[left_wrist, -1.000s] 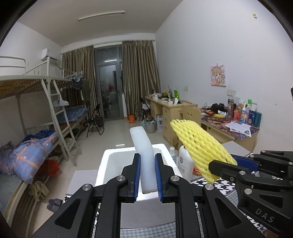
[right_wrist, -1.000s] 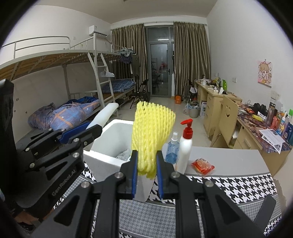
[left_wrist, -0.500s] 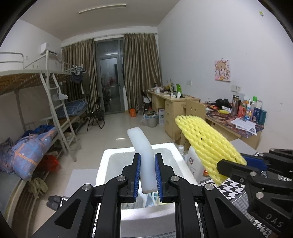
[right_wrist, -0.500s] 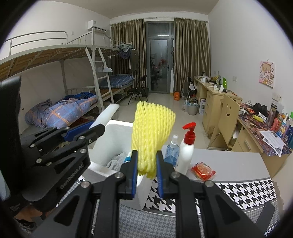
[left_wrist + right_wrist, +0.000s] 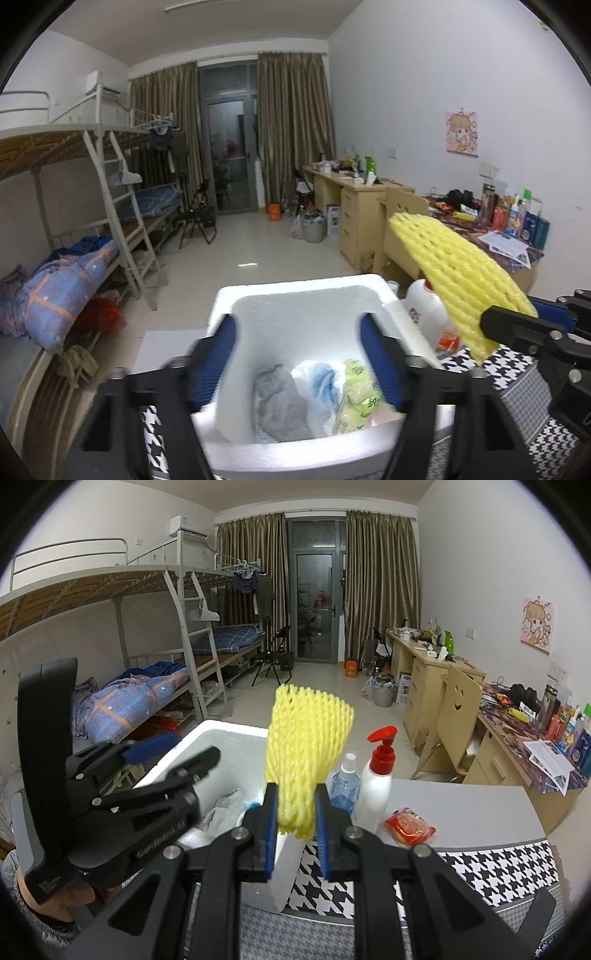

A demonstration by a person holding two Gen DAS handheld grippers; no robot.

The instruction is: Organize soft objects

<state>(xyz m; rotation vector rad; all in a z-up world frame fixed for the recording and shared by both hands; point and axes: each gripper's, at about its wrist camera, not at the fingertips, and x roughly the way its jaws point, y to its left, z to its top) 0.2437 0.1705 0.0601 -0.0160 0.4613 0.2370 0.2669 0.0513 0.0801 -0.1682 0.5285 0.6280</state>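
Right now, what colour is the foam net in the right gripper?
Yellow foam net; right wrist view shows it best.

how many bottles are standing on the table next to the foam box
2: a white pump bottle with a red top, and a blue spray bottle just left of it, partly behind the yellow foam net. More may be hidden behind the net or box.

I see a table (image 5: 480, 812) with a houndstooth cloth (image 5: 498, 864); on it stand a foam box (image 5: 295, 295), a spray bottle (image 5: 345, 782), a pump bottle (image 5: 376, 790) and a red packet (image 5: 409, 824).
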